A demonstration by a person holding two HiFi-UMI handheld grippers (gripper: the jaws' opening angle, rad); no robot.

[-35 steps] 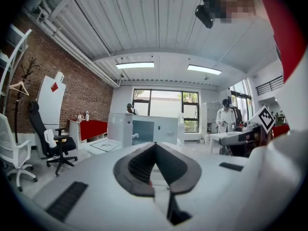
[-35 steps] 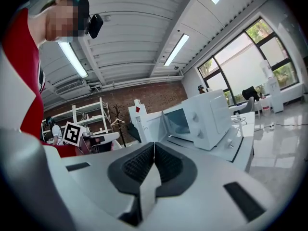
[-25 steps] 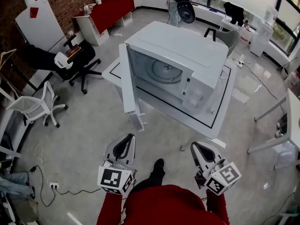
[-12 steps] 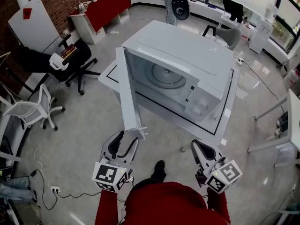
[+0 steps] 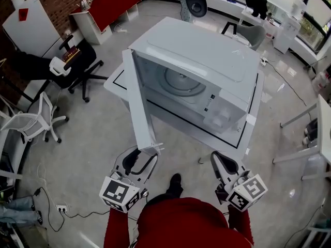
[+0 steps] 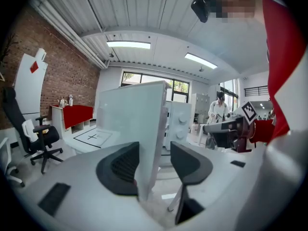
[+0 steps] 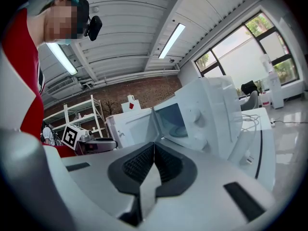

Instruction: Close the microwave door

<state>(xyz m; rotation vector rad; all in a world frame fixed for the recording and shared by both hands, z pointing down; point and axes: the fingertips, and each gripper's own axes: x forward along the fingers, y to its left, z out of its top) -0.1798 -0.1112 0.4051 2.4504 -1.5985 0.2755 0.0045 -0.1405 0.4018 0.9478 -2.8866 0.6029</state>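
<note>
Microwave (image 5: 207,61): white; set on a white table (image 5: 243,138) marked with a black outline. The cavity is exposed and a glass turntable (image 5: 181,81) is seen inside.
Door (image 5: 138,107): left wide open, hinged at the left of the cavity in the head view. It is turned edge-on toward the person, with the free end nearest the grippers.
Left gripper (image 6: 155,153): jaws spread wide, just having been opening. The door's free edge is taken between them but not clamped. One pad is placed just beside the panel; the other is held apart from it.
Right gripper (image 7: 154,153): jaws brought together, nothing held. It is kept to the right of the door, apart from the microwave, and is pointed toward it.
Surroundings: a black office chair (image 5: 77,68) and a white chair (image 5: 36,120) are placed at the left of the head view.
</note>
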